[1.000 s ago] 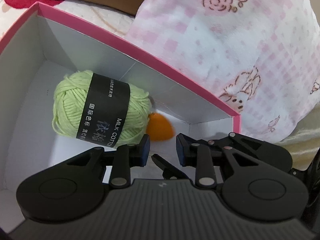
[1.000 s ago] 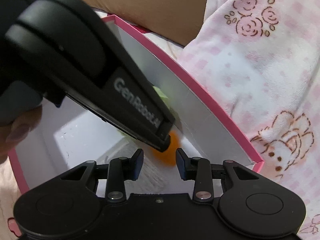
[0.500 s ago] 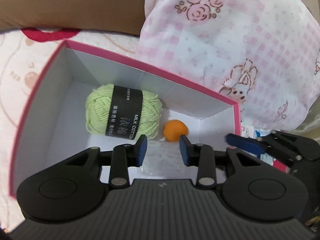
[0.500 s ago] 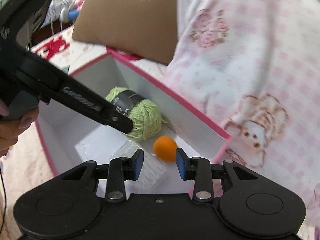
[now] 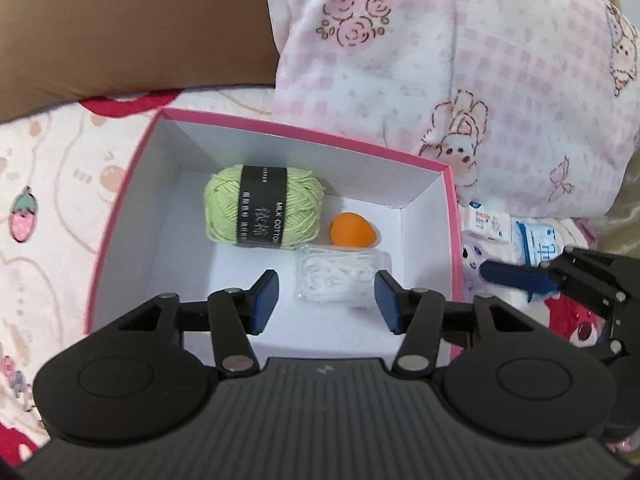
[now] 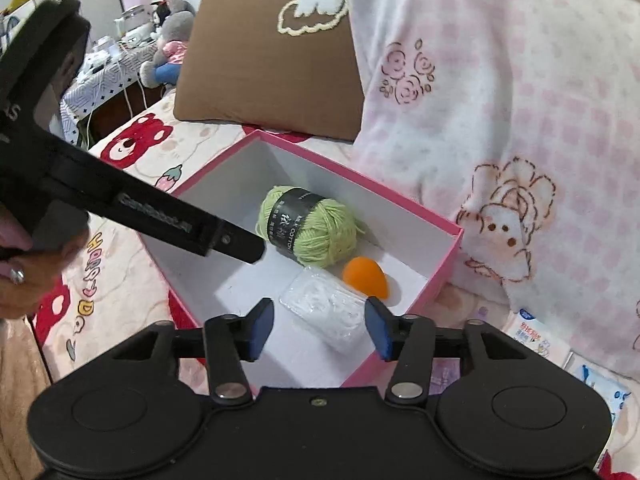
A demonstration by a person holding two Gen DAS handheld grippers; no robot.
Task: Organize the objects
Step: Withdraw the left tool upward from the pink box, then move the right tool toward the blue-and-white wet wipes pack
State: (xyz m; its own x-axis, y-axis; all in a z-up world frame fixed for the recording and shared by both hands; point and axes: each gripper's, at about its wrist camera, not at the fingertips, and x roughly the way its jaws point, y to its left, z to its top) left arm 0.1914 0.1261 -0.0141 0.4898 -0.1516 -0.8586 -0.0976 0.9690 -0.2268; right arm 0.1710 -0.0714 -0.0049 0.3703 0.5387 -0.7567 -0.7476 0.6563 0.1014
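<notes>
At the far left of the right wrist view a hand [image 6: 24, 280] is cut off by the edge, wrapped round the handle of the left gripper [image 5: 326, 302], whose black arm crosses the near-left rim of the box [image 6: 456, 236] and hides part of its white wall. That gripper's jaws have just been opening and stand partly apart above the box with nothing between the pads; in its own view they frame the clear packet [image 5: 340, 278] lying below on the box floor, untouched. The pink-edged box holds three things: a green yarn ball [image 5: 262, 210] toward the back, its black band printed with small characters too fine to read beyond "MILK COTTON"; an orange egg-shaped thing [image 5: 353, 230] just right of it; and the packet in front, its white contents blurred. The right gripper [image 6: 318, 330] hangs over the near-right corner, jaws likewise just opened partway and empty. To the right of the box small paper packs [image 5: 486, 228] lie half tucked under a pink checked blanket [image 5: 460, 80], their print unclear. The box sits on a cartoon-printed bed sheet [image 6: 132, 148]; a brown pillow [image 6: 272, 68] lies behind, and far back left a cluttered table with a plush toy [image 6: 168, 20] is dim.
</notes>
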